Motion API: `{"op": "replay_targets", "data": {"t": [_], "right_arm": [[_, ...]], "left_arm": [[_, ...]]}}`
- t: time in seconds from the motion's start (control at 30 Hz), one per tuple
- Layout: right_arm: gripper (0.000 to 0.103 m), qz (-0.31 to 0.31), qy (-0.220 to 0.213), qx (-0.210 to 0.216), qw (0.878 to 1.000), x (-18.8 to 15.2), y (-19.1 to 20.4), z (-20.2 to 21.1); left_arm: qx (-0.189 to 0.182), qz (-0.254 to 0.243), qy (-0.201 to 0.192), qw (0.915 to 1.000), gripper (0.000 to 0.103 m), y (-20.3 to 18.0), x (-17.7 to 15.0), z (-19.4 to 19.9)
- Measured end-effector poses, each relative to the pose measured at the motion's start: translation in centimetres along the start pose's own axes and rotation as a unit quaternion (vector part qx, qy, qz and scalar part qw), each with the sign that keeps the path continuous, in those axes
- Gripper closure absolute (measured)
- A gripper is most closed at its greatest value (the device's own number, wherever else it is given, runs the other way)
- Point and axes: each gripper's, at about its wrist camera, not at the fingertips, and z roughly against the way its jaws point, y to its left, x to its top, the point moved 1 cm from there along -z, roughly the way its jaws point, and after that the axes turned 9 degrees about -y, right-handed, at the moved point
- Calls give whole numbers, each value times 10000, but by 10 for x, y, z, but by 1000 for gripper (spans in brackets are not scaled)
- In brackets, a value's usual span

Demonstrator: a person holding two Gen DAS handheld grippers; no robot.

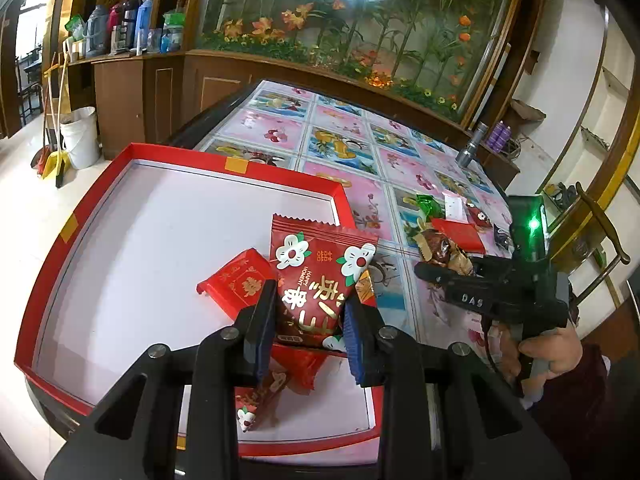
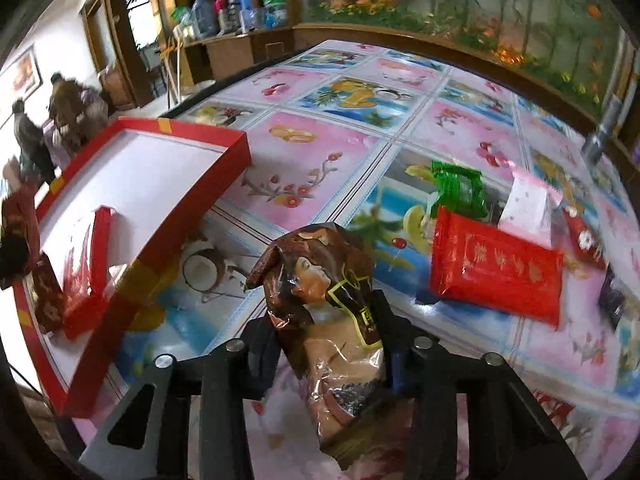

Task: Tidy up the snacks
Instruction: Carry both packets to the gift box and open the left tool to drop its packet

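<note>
- Snacks are lying in two groups around the shallow red cardboard box with the white floor (image 1: pixel 100 216): a few packets inside its near corner, the rest loose on the flower-printed tabletop (image 1: pixel 348 128) to its right.
- Left tongs (image 1: pixel 310 322) are pinching a dark red foil packet with white flowers (image 1: pixel 320 276) by its lower end, above the box's near corner; it is looking light, crinkly and slick, so a hold across the flat sealed end seems safest.
- Right tongs (image 2: pixel 326 354) are standing partly closed around a brown and clear plastic packet with a printed figure (image 2: pixel 324 300), right of the box; whether the pads are truly pressing on it I cannot tell, since the wrapper is covering them.
- That wrapper appears soft and loosely filled, likely to sag or slip if gripped at its edge.
- Flat red foil packet (image 2: pixel 496 276) and green foil packet (image 2: pixel 458 190) are waiting further right of the box.
- Motion blur is smearing the right view; packets beneath the left tongs are partly covered, and small ones at the far right are too blurred to identify.
</note>
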Motion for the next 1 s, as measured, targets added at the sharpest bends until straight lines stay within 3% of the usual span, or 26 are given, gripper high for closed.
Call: {"op": "replay_targets", "data": {"t": [0.07,0.2,0.47,0.57,0.77,0.83,0.87,1.0], "right_arm": [[69,-397,-47,175,9990,1,-10,2],[72,-1516,-198,1185,9811,4,-33,13],[72,-1732,-476,3015,9364,30,29,39],[71,-1560,-330,3158,9354,34,66,29],[68,-1514,69,3022,9411,31,114,-8],[65,-1379,65,2964,9450,30,125,-9],[58,-1322,48,3006,9445,31,130,-7],[45,-1247,-206,3379,9326,35,132,10]], "left_arm": [[-5,2,-4,10000,75,1,0,0],[17,24,-19,10000,75,4,1,1],[257,126,-104,9995,75,23,3,4],[456,135,-151,9988,75,31,2,5],[910,199,-24,9957,75,51,-5,2],[1119,213,-32,9935,74,57,-6,2],[1176,210,-51,9928,73,60,-6,3],[1397,248,-277,9895,50,65,-4,11]]}}
